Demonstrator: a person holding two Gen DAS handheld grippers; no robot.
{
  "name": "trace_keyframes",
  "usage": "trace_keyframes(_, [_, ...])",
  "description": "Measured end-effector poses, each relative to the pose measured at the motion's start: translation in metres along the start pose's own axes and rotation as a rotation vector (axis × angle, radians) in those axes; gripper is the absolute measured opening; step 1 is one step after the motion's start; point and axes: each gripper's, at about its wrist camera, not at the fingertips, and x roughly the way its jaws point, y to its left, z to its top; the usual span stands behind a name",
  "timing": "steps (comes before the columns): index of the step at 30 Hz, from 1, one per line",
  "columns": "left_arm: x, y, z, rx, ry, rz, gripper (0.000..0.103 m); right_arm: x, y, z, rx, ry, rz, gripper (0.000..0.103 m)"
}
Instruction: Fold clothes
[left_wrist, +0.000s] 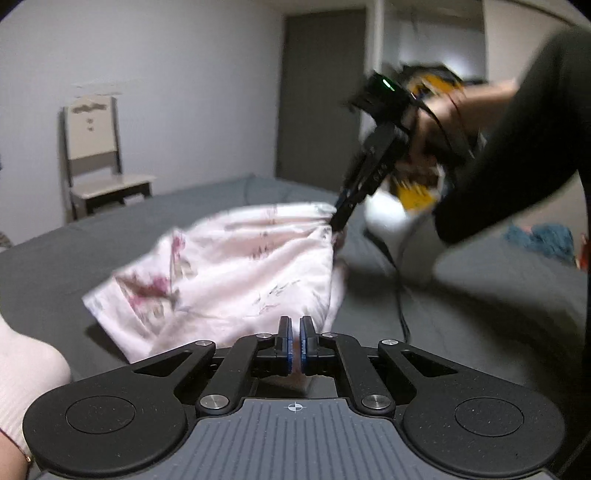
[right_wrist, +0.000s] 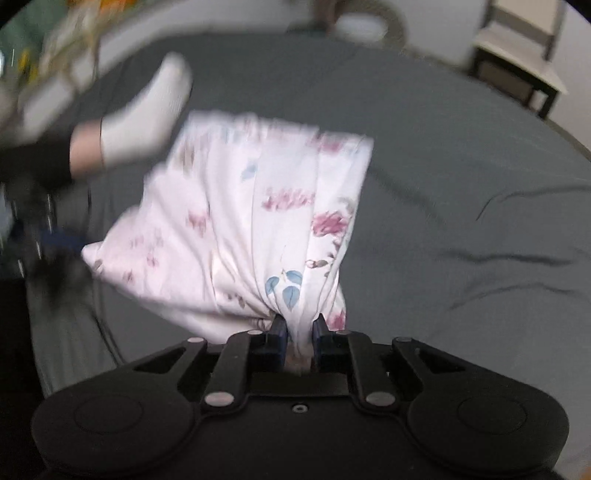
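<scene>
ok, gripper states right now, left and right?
Left gripper: shut on the floral garment.
Right gripper: shut on the same floral garment, bunched between its jaws.

1. The right tool pinches a bunched edge of the pink floral garment.
2. The garment hangs above the grey bed.
3. A white-socked foot shows at upper left, blurred.

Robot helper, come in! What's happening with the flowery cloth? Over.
Left gripper shut on flowery cloth. Right gripper shut on it too. Cloth lifted over grey bed. A socked foot rests nearby.
</scene>
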Motion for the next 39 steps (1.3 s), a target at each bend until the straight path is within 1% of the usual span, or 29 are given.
trace_keyframes(2, [0.006,-0.003,-0.008,-0.012,0.038,-0.013,0.002,0.013,0.010,-0.002,-0.039,0.066,-0.008,0.015])
trace_keyframes(3, [0.008,-0.004,-0.010,-0.017,0.048,-0.015,0.002,0.016,0.015,-0.002,-0.070,0.079,-0.019,0.023])
trace_keyframes(4, [0.006,-0.005,-0.010,-0.019,0.040,-0.008,0.003,0.017,0.019,-0.002,-0.095,0.089,-0.031,0.028])
trace_keyframes(5, [0.003,-0.005,-0.007,-0.023,0.026,0.006,0.003,0.015,0.021,0.000,-0.103,0.090,-0.040,0.041])
trace_keyframes(6, [0.000,-0.004,-0.005,-0.032,0.009,0.021,0.003,0.012,0.022,0.002,-0.102,0.085,-0.046,0.056])
trace_keyframes(7, [-0.002,-0.001,-0.001,-0.048,-0.012,0.036,0.004,0.008,0.023,0.003,-0.099,0.072,-0.053,0.061])
trace_keyframes(8, [-0.005,0.002,0.002,-0.065,-0.033,0.051,0.007,0.001,0.022,0.005,-0.087,0.041,-0.064,0.067])
trace_keyframes(10, [-0.010,0.012,0.010,-0.103,-0.074,0.096,0.021,-0.014,0.015,0.012,-0.039,-0.038,-0.085,0.068])
trace_keyframes(11, [-0.010,0.017,0.015,-0.118,-0.088,0.131,0.045,-0.019,0.009,0.016,0.006,-0.082,-0.091,0.071])
trace_keyframes(12, [-0.010,0.025,0.020,-0.136,-0.102,0.180,0.079,-0.024,0.002,0.020,0.065,-0.133,-0.096,0.074])
trace_keyframes(13, [-0.008,0.033,0.025,-0.152,-0.116,0.233,0.091,-0.028,-0.007,0.024,0.128,-0.179,-0.094,0.075])
trace_keyframes(14, [-0.005,0.042,0.030,-0.167,-0.132,0.288,0.095,-0.029,-0.017,0.030,0.197,-0.214,-0.080,0.075])
trace_keyframes(15, [-0.001,0.051,0.036,-0.184,-0.135,0.333,0.095,-0.028,-0.026,0.037,0.259,-0.236,-0.068,0.075])
trace_keyframes(17, [0.014,0.074,0.049,-0.266,-0.081,0.382,0.095,-0.021,-0.042,0.053,0.359,-0.235,-0.056,0.075])
trace_keyframes(20, [0.032,0.107,0.059,-0.429,-0.048,0.414,0.094,-0.001,-0.064,0.081,0.468,-0.220,-0.040,0.074])
trace_keyframes(22, [0.041,0.129,0.061,-0.561,-0.042,0.401,0.085,0.013,-0.074,0.098,0.525,-0.219,-0.031,0.072])
trace_keyframes(24, [0.052,0.150,0.058,-0.684,-0.018,0.386,0.056,0.027,-0.075,0.108,0.550,-0.224,-0.023,0.063])
trace_keyframes(26, [0.066,0.168,0.053,-0.767,0.018,0.392,0.043,0.043,-0.073,0.119,0.533,-0.206,-0.040,0.058])
trace_keyframes(28, [0.079,0.182,0.049,-0.820,0.043,0.373,0.042,0.058,-0.072,0.126,0.497,-0.158,-0.078,0.057])
trace_keyframes(30, [0.090,0.192,0.046,-0.860,0.056,0.341,0.043,0.068,-0.073,0.127,0.501,-0.138,-0.061,0.056])
trace_keyframes(32, [0.095,0.196,0.043,-0.899,0.044,0.301,0.043,0.077,-0.075,0.125,0.520,-0.136,-0.030,0.055])
trace_keyframes(33, [0.097,0.197,0.043,-0.922,0.035,0.279,0.043,0.080,-0.076,0.123,0.533,-0.144,-0.015,0.052])
trace_keyframes(35, [0.102,0.198,0.042,-0.972,0.015,0.235,0.043,0.084,-0.075,0.119,0.566,-0.146,-0.006,0.039])
trace_keyframes(37, [0.104,0.196,0.041,-1.007,-0.009,0.208,0.043,0.087,-0.073,0.118,0.589,-0.142,-0.009,0.037])
trace_keyframes(38, [0.105,0.195,0.044,-1.005,-0.014,0.208,0.043,0.089,-0.070,0.118,0.592,-0.139,-0.014,0.034])
trace_keyframes(39, [0.108,0.195,0.047,-0.992,-0.002,0.217,0.043,0.089,-0.067,0.119,0.585,-0.135,-0.021,0.033])
